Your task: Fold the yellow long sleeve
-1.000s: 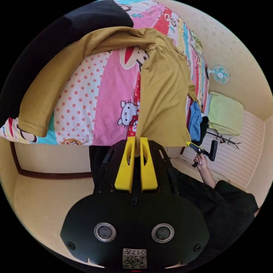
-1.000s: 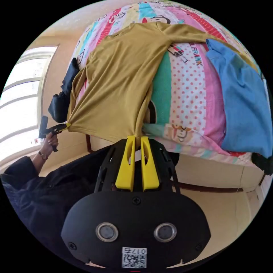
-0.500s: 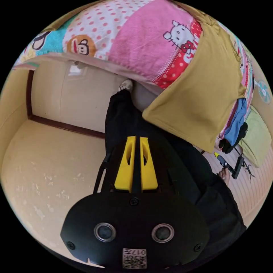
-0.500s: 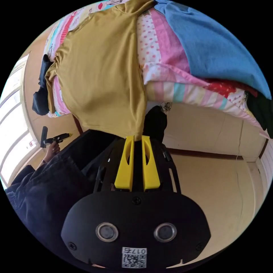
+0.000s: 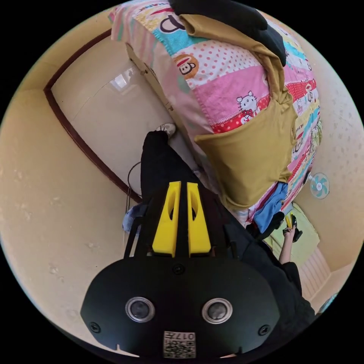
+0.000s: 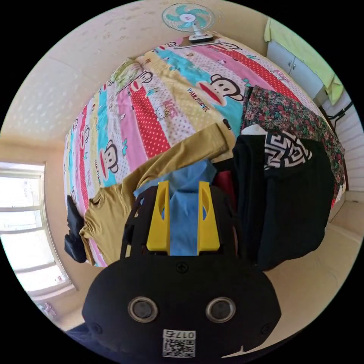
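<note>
The yellow long sleeve (image 5: pixel 250 163) lies on the bed, its hem hanging over the bed's edge and one sleeve (image 5: pixel 227 34) stretched along the mattress. My left gripper (image 5: pixel 181 186) is shut with nothing in it, hovering off the bed above a person's black trouser leg (image 5: pixel 159 159). In the right gripper view the shirt (image 6: pixel 113 212) lies at the left with its other sleeve (image 6: pixel 182 151) running across the bed. My right gripper (image 6: pixel 184 186) is open just above a blue garment (image 6: pixel 185 216). In the left gripper view a hand holds the right gripper (image 5: pixel 290 223) beyond the blue garment (image 5: pixel 271 201).
A black garment (image 6: pixel 288 201) and a floral cloth (image 6: pixel 288 110) lie right of the blue one. Another dark garment (image 6: pixel 74 231) sits at the shirt's far side, also seen as black cloth (image 5: pixel 235 15). A fan (image 6: pixel 188 17) stands past the cartoon-print bedspread (image 6: pixel 151 113). A window (image 6: pixel 22 227) is left.
Both grippers have let go of the shirt's hem, which now hangs over the bed edge. The right gripper opened and swung over the blue garment. The left drew back from the bed.
</note>
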